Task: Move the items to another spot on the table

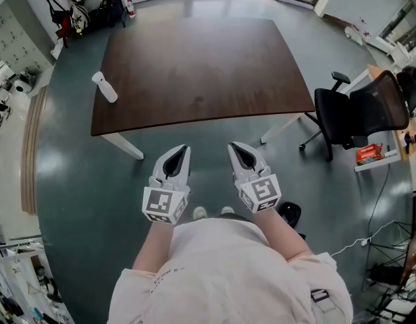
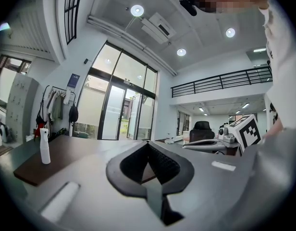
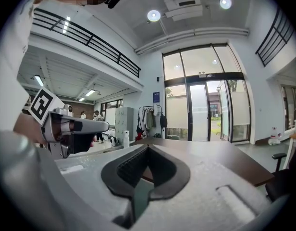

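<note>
A white spray bottle (image 1: 105, 87) stands on the left edge of the dark brown table (image 1: 201, 66); it is the only item I see on it. The bottle (image 2: 44, 146) also shows at the left of the left gripper view, and small and far off (image 3: 125, 139) in the right gripper view. My left gripper (image 1: 184, 147) and right gripper (image 1: 231, 145) hang side by side over the floor, short of the table's near edge. Both point at the table. The jaws of both are shut, with nothing between them (image 2: 148, 143) (image 3: 147, 147).
A black office chair (image 1: 356, 113) stands to the right of the table, beside a desk with a red box (image 1: 370, 154). A black object (image 1: 289, 213) lies on the floor by my feet. Coats and bags hang at the back left (image 1: 73, 9).
</note>
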`<state>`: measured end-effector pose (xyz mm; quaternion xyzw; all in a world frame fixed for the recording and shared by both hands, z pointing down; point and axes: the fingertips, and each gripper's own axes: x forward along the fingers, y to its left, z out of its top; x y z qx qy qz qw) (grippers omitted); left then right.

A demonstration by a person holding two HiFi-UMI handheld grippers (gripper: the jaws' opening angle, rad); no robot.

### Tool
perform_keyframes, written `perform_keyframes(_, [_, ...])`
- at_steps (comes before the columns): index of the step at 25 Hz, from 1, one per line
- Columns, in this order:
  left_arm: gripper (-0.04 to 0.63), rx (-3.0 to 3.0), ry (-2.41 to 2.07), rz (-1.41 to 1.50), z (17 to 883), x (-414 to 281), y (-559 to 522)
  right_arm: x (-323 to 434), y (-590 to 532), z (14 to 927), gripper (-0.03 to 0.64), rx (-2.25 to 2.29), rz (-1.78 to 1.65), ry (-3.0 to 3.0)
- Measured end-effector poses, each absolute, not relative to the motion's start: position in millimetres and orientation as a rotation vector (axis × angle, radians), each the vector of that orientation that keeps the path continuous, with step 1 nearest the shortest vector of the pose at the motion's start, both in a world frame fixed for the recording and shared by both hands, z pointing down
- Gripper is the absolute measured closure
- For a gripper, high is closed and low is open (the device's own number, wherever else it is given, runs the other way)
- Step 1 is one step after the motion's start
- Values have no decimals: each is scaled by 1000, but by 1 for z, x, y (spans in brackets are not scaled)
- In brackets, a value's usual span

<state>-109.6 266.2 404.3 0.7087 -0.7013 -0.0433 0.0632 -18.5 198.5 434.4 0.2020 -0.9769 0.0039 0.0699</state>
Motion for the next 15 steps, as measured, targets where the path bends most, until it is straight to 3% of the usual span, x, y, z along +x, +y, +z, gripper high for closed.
perform_keyframes(15, [578,2143,-2116,-111,407,-93,250,7,183,440,624,624,24,-2922])
